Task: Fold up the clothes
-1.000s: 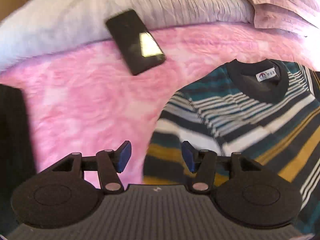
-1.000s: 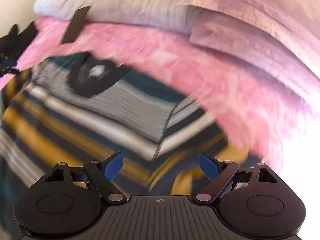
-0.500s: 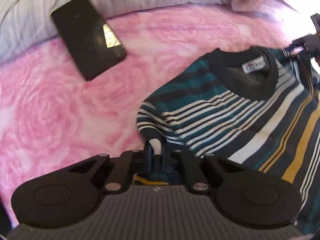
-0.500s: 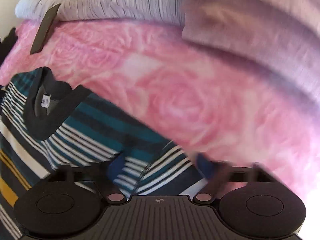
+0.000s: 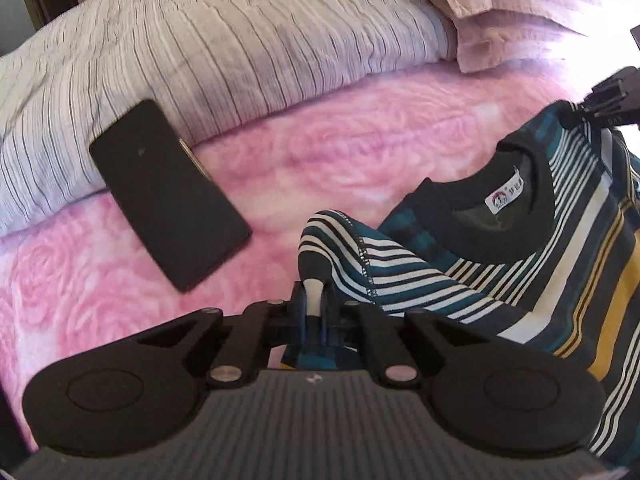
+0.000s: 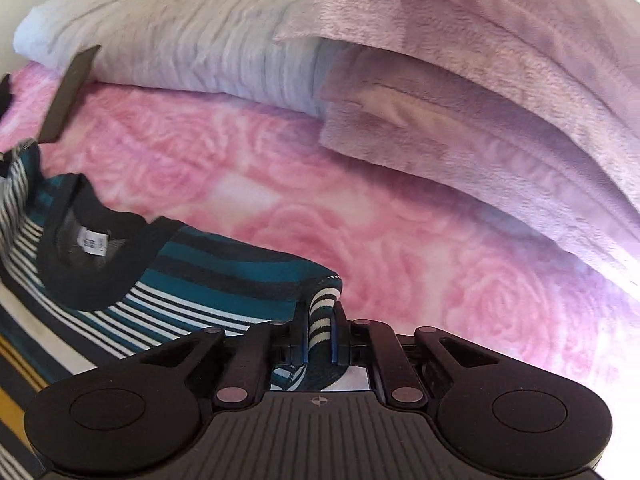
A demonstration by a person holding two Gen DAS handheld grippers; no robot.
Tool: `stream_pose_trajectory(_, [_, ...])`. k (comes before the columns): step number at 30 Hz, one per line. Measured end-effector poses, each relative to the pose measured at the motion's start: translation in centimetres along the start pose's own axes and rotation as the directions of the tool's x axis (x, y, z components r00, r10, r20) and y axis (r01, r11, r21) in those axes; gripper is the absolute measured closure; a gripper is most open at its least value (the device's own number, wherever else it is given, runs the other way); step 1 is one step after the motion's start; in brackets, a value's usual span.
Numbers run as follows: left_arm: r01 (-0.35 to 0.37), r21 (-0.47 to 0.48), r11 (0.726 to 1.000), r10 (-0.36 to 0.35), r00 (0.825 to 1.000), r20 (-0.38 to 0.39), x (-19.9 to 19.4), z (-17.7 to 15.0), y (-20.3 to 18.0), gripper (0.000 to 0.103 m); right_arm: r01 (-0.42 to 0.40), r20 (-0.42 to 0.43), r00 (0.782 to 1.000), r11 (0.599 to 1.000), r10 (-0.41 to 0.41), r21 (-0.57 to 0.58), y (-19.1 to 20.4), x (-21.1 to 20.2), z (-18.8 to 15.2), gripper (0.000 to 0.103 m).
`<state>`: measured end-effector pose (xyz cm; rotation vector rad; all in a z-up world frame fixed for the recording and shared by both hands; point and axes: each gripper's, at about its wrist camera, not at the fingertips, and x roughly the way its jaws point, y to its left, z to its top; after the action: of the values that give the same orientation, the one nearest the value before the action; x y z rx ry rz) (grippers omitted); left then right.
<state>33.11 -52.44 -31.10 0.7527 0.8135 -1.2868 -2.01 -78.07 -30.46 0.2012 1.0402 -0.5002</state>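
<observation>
A striped shirt [image 5: 520, 264] in teal, white, dark grey and mustard lies collar-up on a pink rose-patterned blanket [image 5: 360, 152]. My left gripper [image 5: 315, 300] is shut on a pinch of its left shoulder fabric, which rises in a small peak. In the right wrist view the same striped shirt [image 6: 192, 276] shows its dark collar and white label. There my right gripper [image 6: 321, 322] is shut on a fold of the right shoulder. The right gripper [image 5: 612, 100] also shows at the far right edge of the left wrist view.
A black phone [image 5: 168, 196] lies on the blanket left of the shirt, against a grey striped pillow [image 5: 220, 40]. The phone [image 6: 70, 94] appears edge-on in the right wrist view. Folded pinkish-mauve blankets [image 6: 500, 92] are stacked at the back right.
Both grippers were open over the shirt a second ago. They have since shut on the shoulders, left first, and lifted the fabric slightly.
</observation>
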Motion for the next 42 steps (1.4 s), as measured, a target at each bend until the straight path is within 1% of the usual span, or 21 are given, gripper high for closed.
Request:
stream_pose_trajectory(2, [-0.017, 0.016, 1.0, 0.017, 1.0, 0.008, -0.6, 0.1, -0.1, 0.098, 0.04, 0.023, 0.999, 0.999, -0.041, 0.029, -0.4, -0.7, -0.5, 0.095])
stream_pose_trajectory(4, [-0.033, 0.021, 0.999, 0.033, 0.999, 0.008, -1.8, -0.5, 0.4, 0.097, 0.08, 0.052, 0.995, 0.995, -0.083, 0.063, -1.1, -1.8, -1.2, 0.095])
stream_pose_trajectory(7, [-0.013, -0.032, 0.999, 0.012, 1.0, -0.017, -1.6, -1.5, 1.4, 0.096, 0.12, 0.088, 0.988, 0.987, -0.13, 0.111, -2.1, -3.2, -2.4, 0.095])
stream_pose_trajectory(9, [0.002, -0.065, 0.998, -0.004, 0.999, -0.036, -0.6, -1.7, 1.6, 0.096, 0.101, 0.078, 0.991, 0.987, -0.111, 0.127, -2.5, -2.7, -2.9, 0.095])
stream_pose_trajectory(10, [-0.007, -0.07, 0.998, 0.004, 0.999, -0.044, -0.1, -1.4, 1.4, 0.092, 0.09, 0.073, 0.992, 0.986, -0.101, 0.139, -2.5, -2.4, -2.9, 0.095])
stream_pose_trajectory(11, [-0.022, -0.075, 0.997, 0.018, 0.998, -0.052, 0.3, -1.2, 1.2, 0.09, 0.074, 0.071, 0.994, 0.987, -0.085, 0.145, -2.4, -2.2, -2.8, 0.094])
stream_pose_trajectory(12, [-0.043, -0.084, 0.996, 0.038, 0.997, -0.059, 0.5, -1.0, 1.2, 0.09, 0.054, 0.074, 0.995, 0.987, -0.066, 0.15, -2.2, -2.0, -2.7, 0.083])
stream_pose_trajectory(13, [-0.068, -0.1, 0.993, 0.062, 0.996, -0.062, 0.5, -0.9, 1.2, 0.088, 0.052, 0.087, 0.994, 0.987, -0.066, 0.154, -2.0, -2.4, -2.6, 0.061])
stream_pose_trajectory(15, [-0.086, -0.134, 0.987, 0.079, 0.996, -0.052, -0.4, -1.0, 1.4, 0.084, 0.068, 0.138, 0.986, 0.986, -0.089, 0.149, -1.8, -3.9, -2.7, 0.041])
stream_pose_trajectory(16, [-0.093, -0.139, 0.986, 0.088, 0.995, -0.046, -1.0, -1.1, 1.5, 0.084, 0.075, 0.16, 0.982, 0.986, -0.099, 0.15, -1.7, -4.7, -2.9, 0.041])
stream_pose_trajectory(19, [-0.101, -0.111, 0.989, 0.098, 0.995, -0.034, -3.1, -1.8, 0.6, 0.083, 0.092, 0.149, 0.981, 0.975, -0.123, 0.202, -2.9, -7.1, -5.2, 0.041])
stream_pose_trajectory(22, [-0.086, -0.082, 0.993, 0.085, 0.996, -0.021, -5.4, -2.7, -1.3, 0.081, 0.115, 0.073, 0.988, 0.956, -0.139, 0.269, -4.8, -9.3, -9.5, 0.041])
stream_pose_trajectory(23, [-0.076, -0.079, 0.994, 0.076, 0.997, -0.013, -6.0, -3.0, -2.0, 0.078, 0.125, 0.05, 0.988, 0.948, -0.146, 0.293, -5.6, -10.3, -11.3, 0.041])
stream_pose_trajectory(24, [-0.062, -0.072, 0.995, 0.062, 0.998, -0.009, -6.6, -3.3, -2.9, 0.078, 0.136, 0.027, 0.988, 0.939, -0.152, 0.316, -6.3, -11.2, -13.1, 0.041])
stream_pose_trajectory(27, [-0.026, -0.034, 0.999, 0.025, 1.0, -0.009, -7.4, -4.2, -6.2, 0.077, 0.188, -0.043, 0.982, 0.918, -0.184, 0.349, -7.9, -14.2, -18.1, 0.041])
stream_pose_trajectory(30, [0.01, 0.001, 1.0, -0.01, 1.0, -0.025, -7.8, -5.0, -9.8, 0.072, 0.227, -0.09, 0.974, 0.903, -0.209, 0.364, -9.4, -16.2, -22.4, 0.041])
stream_pose_trajectory(33, [0.032, 0.029, 0.999, -0.03, 0.999, -0.037, -8.0, -5.3, -13.4, 0.071, 0.258, -0.127, 0.966, 0.891, -0.227, 0.374, -11.1, -17.9, -26.5, 0.041])
stream_pose_trajectory(35, [0.026, 0.063, 0.998, -0.024, 0.999, -0.038, -8.1, -5.3, -16.2, 0.071, 0.278, -0.15, 0.96, 0.881, -0.238, 0.383, -12.2, -19.0, -29.2, 0.041])
stream_pose_trajectory(38, [0.021, 0.074, 0.997, -0.017, 0.999, -0.045, -7.7, -5.2, -20.3, 0.071, 0.295, -0.161, 0.955, 0.845, -0.249, 0.446, -14.3, -19.1, -32.9, 0.041])
stream_pose_trajectory(42, [0.034, 0.054, 0.998, -0.029, 0.997, -0.074, -6.6, -4.5, -26.0, 0.071, 0.236, -0.109, 0.972, 0.844, -0.209, 0.481, -14.4, -19.7, -35.3, 0.041])
